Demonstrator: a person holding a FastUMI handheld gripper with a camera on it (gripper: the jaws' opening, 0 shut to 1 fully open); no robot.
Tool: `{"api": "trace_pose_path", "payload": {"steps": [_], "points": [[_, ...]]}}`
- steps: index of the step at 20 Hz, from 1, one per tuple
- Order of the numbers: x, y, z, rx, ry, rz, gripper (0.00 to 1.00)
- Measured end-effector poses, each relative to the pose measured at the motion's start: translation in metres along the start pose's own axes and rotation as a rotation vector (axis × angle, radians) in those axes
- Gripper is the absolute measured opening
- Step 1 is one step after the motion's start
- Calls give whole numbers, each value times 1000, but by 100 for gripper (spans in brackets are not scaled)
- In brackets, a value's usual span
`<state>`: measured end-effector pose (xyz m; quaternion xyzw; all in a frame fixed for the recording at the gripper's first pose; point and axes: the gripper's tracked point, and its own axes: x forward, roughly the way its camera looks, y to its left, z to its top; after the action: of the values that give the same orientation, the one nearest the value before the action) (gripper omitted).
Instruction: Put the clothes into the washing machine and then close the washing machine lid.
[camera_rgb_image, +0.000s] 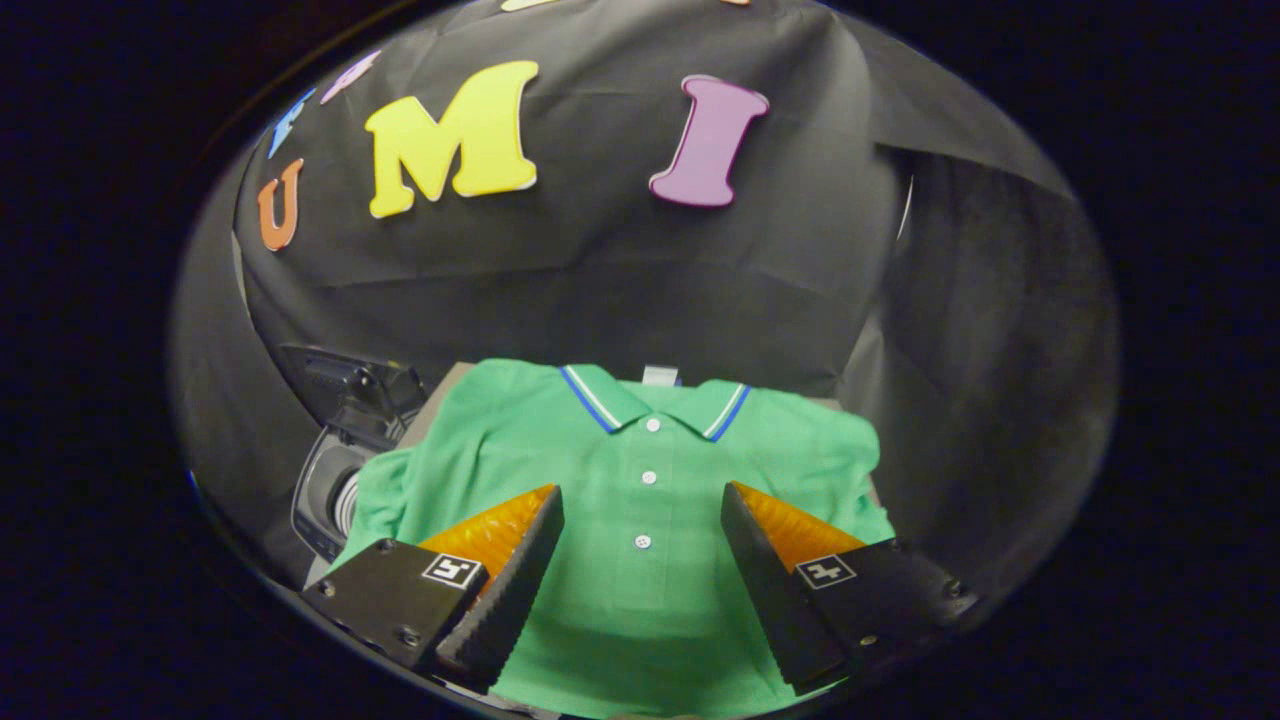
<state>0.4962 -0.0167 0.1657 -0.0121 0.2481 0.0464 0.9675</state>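
Risks first, taken from left to right. We note the washing machine (340, 470) at the far left, a dark body with a round drum opening facing roughly toward us and its lid raised above it. The left sleeve of the green polo shirt (640, 500) drapes over or against that opening; we cannot tell whether it touches the rim. We judge that a sleeve trailing here could catch on the rim or be trapped when the lid closes.

The gripper (640, 520) hangs over the shirt with its fingers spread wide, holding nothing. One finger stands over the left chest panel, the other over the right, with the button placket between them. We cannot tell whether the fingertips touch the cloth or hover just above it. We judge that a pinch taken on a flat, smooth panel could gather only the top layer, so the shirt might slide out or unfold and drag as it is carried toward the drum.

The shirt lies flat, front up, buttoned, on a surface it mostly hides. Its long axis runs along the placket, straight away from the gripper. The collar, edged with blue and white stripes, points toward the booth wall; the hem lies nearest us, beneath the fingers. The sleeves spread crosswise, left and right.
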Motion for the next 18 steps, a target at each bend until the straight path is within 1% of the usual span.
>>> {"api": "trace_pose_path", "payload": {"steps": [3,5,6,9,12,15,18], "points": [[12,-4,-13,22,69,-12,99],[16,-2,-16,56,90,-1,99],[14,-1,-17,67,105,1,97],[14,-2,-18,63,168,4,98],[15,-1,-16,53,203,5,98],[13,0,-17,49,224,10,92],[10,4,-20,58,219,-1,78]]}}
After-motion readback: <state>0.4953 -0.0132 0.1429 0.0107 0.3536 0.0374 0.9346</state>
